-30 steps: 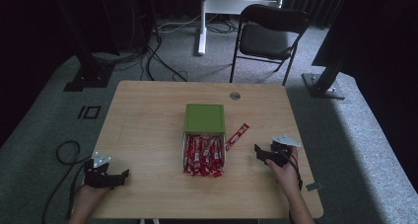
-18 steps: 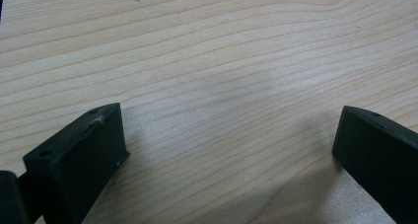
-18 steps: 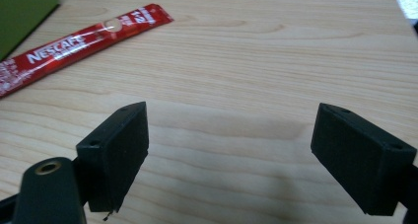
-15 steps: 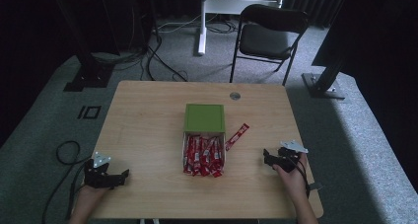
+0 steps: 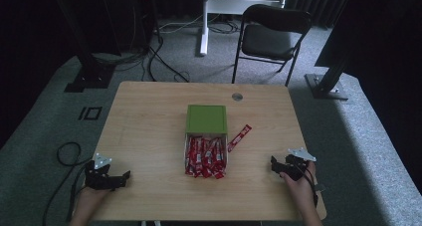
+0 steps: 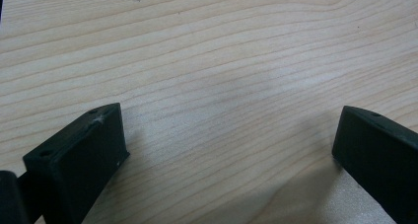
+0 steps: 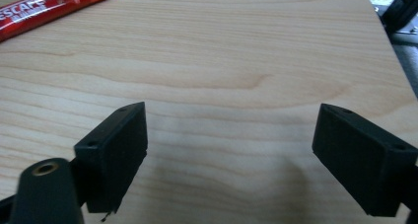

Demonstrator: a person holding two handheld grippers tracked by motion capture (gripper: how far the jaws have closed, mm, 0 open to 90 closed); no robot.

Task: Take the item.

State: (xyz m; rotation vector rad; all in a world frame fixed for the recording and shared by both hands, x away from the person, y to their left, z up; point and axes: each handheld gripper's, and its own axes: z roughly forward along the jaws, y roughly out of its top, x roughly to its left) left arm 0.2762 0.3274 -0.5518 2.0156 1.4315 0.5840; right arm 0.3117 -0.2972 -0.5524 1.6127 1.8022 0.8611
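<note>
Since the earlier frames the right gripper (image 5: 281,167) has drawn back from beside the box toward the tabletop's near right corner; the left gripper (image 5: 110,177) has kept its place at the near left corner.

Starting at the left, that left gripper sits low over bare wood at the near left edge, its jaws spread wide with nothing between them, as the left gripper view confirms (image 6: 224,150).

At the middle of the tabletop (image 5: 144,126) lies a green box (image 5: 206,118), its lid flat and closed-looking toward the far edge, with a heap of red sachets (image 5: 205,156) filling the open tray part on the near side. Just right of the box, one loose red sachet (image 5: 239,137) lies slantwise on the wood, apart from the heap. It is a long, narrow, glossy red strip with white lettering (image 7: 59,4).

Such a sachet is likely light, thin and pliable, with a slick film skin; it lies flat, so the jaws would probably do best pinching it across its narrow width near the middle, or lifting one sealed end.

At the right, the right gripper rests near the near right corner, jaws wide apart and empty (image 7: 229,150), well apart from the loose sachet.
</note>
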